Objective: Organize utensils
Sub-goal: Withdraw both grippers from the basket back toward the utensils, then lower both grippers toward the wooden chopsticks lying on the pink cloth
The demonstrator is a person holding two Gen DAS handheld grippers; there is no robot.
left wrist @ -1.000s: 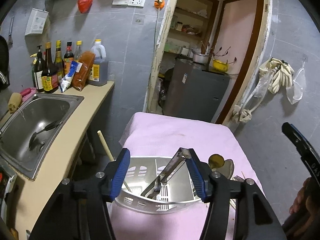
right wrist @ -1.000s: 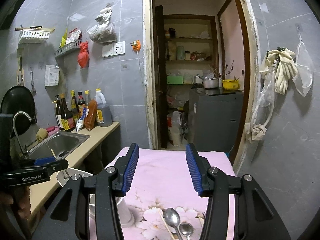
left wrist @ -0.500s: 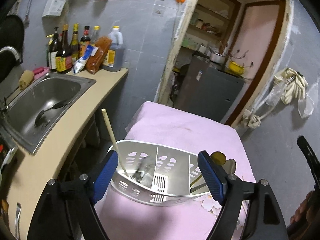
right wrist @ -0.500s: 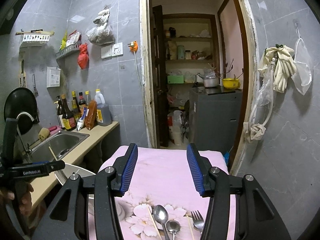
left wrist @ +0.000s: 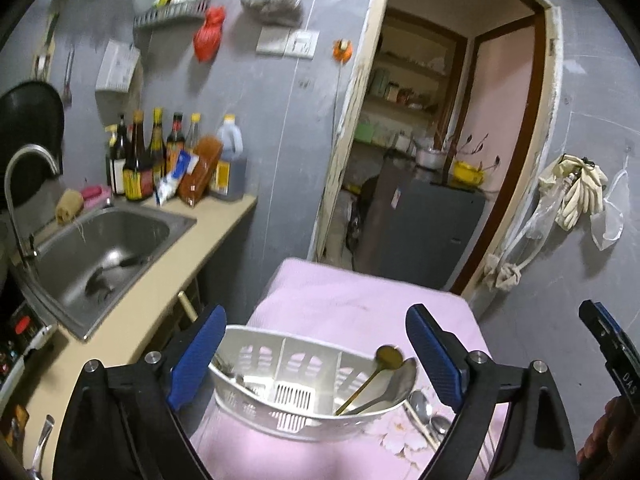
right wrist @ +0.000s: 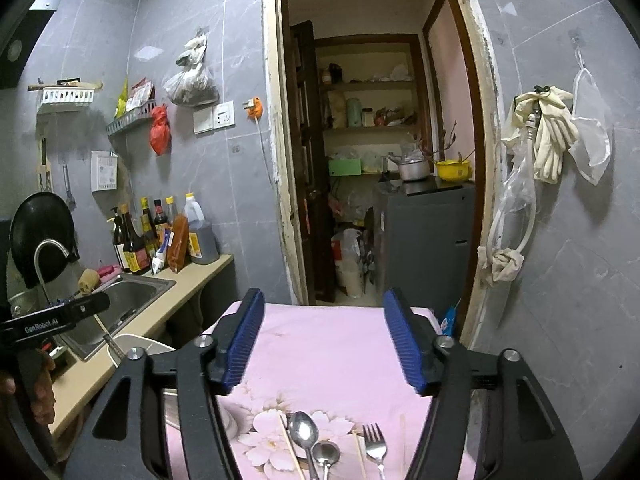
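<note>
Both tools were opening and empty: the left gripper (left wrist: 316,354) hung above the white caddy (left wrist: 304,412) holding a brass spoon (left wrist: 370,376), the right gripper (right wrist: 322,342) over spoons (right wrist: 306,436), a fork (right wrist: 375,446) and apparently chopsticks (right wrist: 290,450) on the pink cloth (right wrist: 332,344).

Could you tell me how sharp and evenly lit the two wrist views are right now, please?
Left wrist view: motion-blurred, soft on the bottles and doorway; glare whitens the basket floor; fisheye bends the door frame. Right wrist view: sharp, the fork and spoons crisp on the pink cloth; flat light, dark corners.
</note>
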